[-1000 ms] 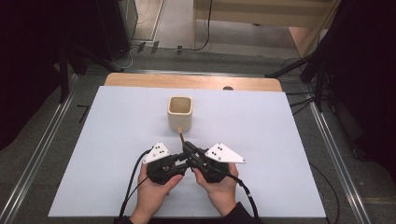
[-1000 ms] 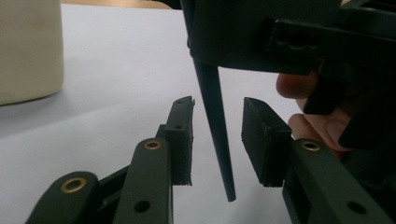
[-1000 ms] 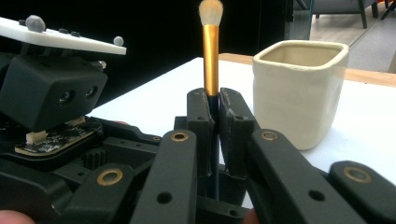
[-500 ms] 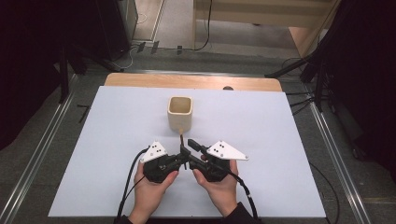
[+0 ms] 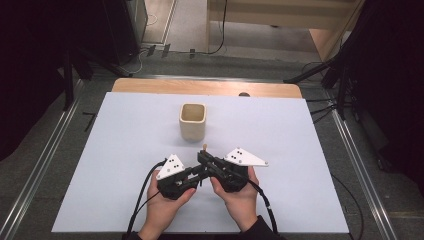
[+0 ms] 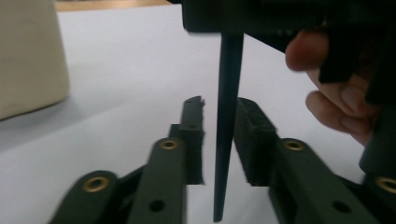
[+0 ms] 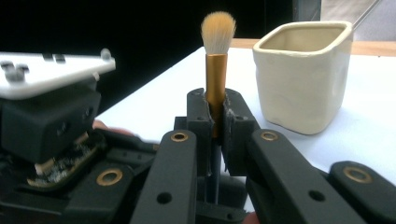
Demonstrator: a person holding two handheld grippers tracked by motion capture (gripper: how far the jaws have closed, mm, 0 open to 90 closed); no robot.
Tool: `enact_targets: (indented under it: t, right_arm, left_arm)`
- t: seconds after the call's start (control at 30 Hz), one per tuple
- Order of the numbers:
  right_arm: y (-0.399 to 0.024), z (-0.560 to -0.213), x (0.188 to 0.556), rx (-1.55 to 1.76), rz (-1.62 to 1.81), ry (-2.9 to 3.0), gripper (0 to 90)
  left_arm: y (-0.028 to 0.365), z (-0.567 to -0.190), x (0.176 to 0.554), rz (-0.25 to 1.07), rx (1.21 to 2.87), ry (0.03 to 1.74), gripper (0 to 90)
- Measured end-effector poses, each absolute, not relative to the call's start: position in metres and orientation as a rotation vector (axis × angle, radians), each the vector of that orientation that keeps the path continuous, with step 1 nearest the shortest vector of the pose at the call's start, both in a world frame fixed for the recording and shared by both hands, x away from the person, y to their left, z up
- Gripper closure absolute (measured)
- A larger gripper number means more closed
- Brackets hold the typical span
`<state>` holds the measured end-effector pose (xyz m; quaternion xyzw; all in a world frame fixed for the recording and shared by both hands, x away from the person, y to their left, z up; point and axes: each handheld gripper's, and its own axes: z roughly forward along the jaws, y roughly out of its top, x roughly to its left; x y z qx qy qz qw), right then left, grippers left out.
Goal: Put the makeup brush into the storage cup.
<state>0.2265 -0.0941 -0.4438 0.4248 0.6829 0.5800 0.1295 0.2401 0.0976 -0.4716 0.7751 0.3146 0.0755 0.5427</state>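
Clamping a makeup brush [image 7: 216, 70] by its gold ferrule, right gripper [image 7: 215, 122] keeps bristles up near the cream cup [image 7: 302, 74] on the desk [image 5: 125, 150]; left gripper [image 6: 219, 140] fingers straddle the handle, jaws just reopened, not pressing.

Only the cream cup [image 5: 192, 121] stands ahead of both grippers; white tabletop [image 5: 300, 150] elsewhere lies open.

Makeup brush [image 7: 216, 70]: pale tan bristle tuft on top, gold ferrule, thin dark handle [image 6: 227, 116] below. Upright, bristles up, clamped at the ferrule between black pads, handle hanging between a second, wider-set pair. Sits near the front middle of the white table, near a cream square cup [image 5: 193, 120].
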Motion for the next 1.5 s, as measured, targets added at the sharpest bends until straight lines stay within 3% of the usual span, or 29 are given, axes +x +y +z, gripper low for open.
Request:
enact_targets:
  t: [0.3, 0.47, 0.5, 0.57, 0.83, 0.87, 0.93, 0.97, 1.27, 1.5]
  right_arm:
    - [-0.083, -0.446, 0.221, 1.183, 1.678, 1.987, 84.8]
    - [-0.085, -0.448, 0.223, 1.196, 1.694, 2.002, 83.0]
    - [-0.086, -0.448, 0.223, 1.192, 1.696, 1.997, 78.0]
    - [-0.087, -0.448, 0.224, 1.150, 1.674, 1.949, 59.3]
    - [-0.113, -0.438, 0.226, 1.081, 1.675, 1.873, 38.8]
    - [-0.117, -0.437, 0.227, 1.087, 1.671, 1.874, 33.4]
    - [-0.125, -0.436, 0.228, 1.101, 1.642, 1.913, 14.4]
    - [-0.129, -0.436, 0.228, 1.085, 1.634, 1.934, 10.6]
    - [-0.165, -0.447, 0.229, 1.042, 1.592, 1.932, 0.0]
    - [-0.193, -0.460, 0.228, 1.096, 1.505, 1.907, 0.0]
  left_arm:
    - [0.101, -0.464, 0.238, 0.193, 1.790, 0.765, 82.5]
    - [0.101, -0.464, 0.238, 0.213, 1.816, 0.749, 83.4]
    - [0.101, -0.464, 0.238, 0.219, 1.819, 0.749, 83.5]
    - [0.103, -0.464, 0.239, 0.224, 1.824, 0.748, 83.5]
    - [0.115, -0.465, 0.246, 0.246, 1.808, 0.786, 83.4]
    - [0.117, -0.464, 0.246, 0.250, 1.805, 0.788, 83.4]
    - [0.119, -0.463, 0.248, 0.258, 1.794, 0.796, 83.5]
    - [0.121, -0.463, 0.248, 0.259, 1.793, 0.796, 83.5]
    - [0.126, -0.462, 0.251, 0.269, 1.788, 0.803, 83.4]
    - [0.130, -0.461, 0.252, 0.281, 1.778, 0.805, 83.5]
